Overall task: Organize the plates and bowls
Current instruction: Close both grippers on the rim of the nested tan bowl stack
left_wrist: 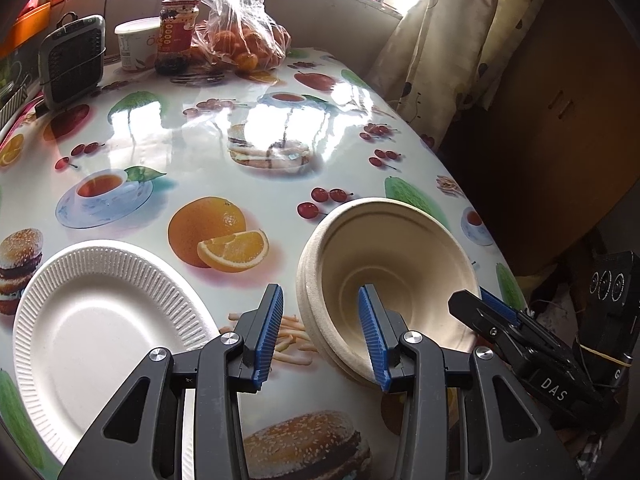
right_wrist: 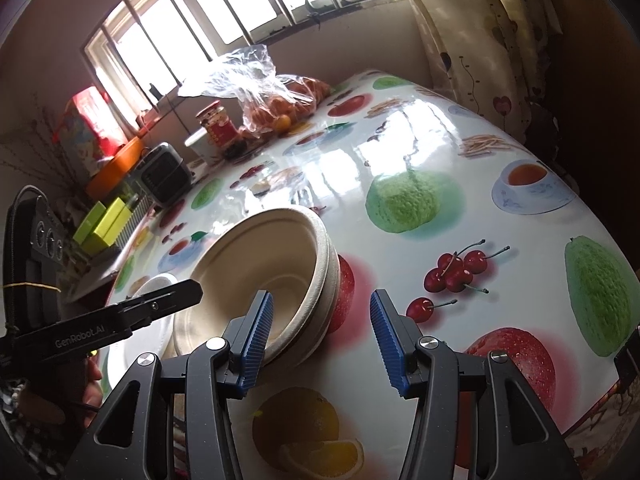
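Near the table's (left_wrist: 280,184) right edge, the tilted, light, crushable nested bowls (left_wrist: 384,280) straddle both half-spread claws, left gripper (left_wrist: 320,336) and right gripper (right_wrist: 320,336); neither rim looks pinched, seemingly.

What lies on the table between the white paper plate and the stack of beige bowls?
Nothing: only bare printed tablecloth lies between the white paper plate and the stack of beige bowls, as the left wrist view shows.

Right claw (right_wrist: 320,334) jaws apart straddling the rim of tilted stacked bowls (right_wrist: 260,280) on the desk (right_wrist: 460,220); left claw (right_wrist: 176,296) at the bowls' far rim.
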{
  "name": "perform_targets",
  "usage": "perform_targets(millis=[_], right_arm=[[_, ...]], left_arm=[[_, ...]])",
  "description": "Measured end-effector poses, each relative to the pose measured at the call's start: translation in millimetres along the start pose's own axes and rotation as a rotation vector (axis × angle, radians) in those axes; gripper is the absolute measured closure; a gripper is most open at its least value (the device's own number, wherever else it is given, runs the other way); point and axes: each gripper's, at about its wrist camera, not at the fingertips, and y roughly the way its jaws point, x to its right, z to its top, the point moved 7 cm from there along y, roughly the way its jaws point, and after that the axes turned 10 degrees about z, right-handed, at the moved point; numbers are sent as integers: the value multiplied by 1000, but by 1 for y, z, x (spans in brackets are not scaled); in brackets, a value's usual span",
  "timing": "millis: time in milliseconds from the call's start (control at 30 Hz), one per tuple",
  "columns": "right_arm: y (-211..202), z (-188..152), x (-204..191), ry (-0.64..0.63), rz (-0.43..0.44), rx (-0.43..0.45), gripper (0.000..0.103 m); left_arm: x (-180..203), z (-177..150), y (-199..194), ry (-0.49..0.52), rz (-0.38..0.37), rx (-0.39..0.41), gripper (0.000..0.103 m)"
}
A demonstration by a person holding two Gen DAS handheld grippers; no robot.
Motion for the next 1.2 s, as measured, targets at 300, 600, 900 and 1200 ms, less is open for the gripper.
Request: perform_targets(millis=[300, 600, 900, 1200], right_arm=[[4, 0, -3, 2, 18, -4, 53], [7, 0, -3, 8, 27, -5, 64], [8, 0, -4, 8, 29, -6, 74], [6, 1, -2, 26, 26, 2, 74]], left_arm=[[-2, -1, 4, -17, -6, -13, 62], [-1, -3, 11, -33, -16, -34, 63], [1, -5, 15, -30, -19, -44, 73], [3, -4, 15, -23, -14, -43, 81]])
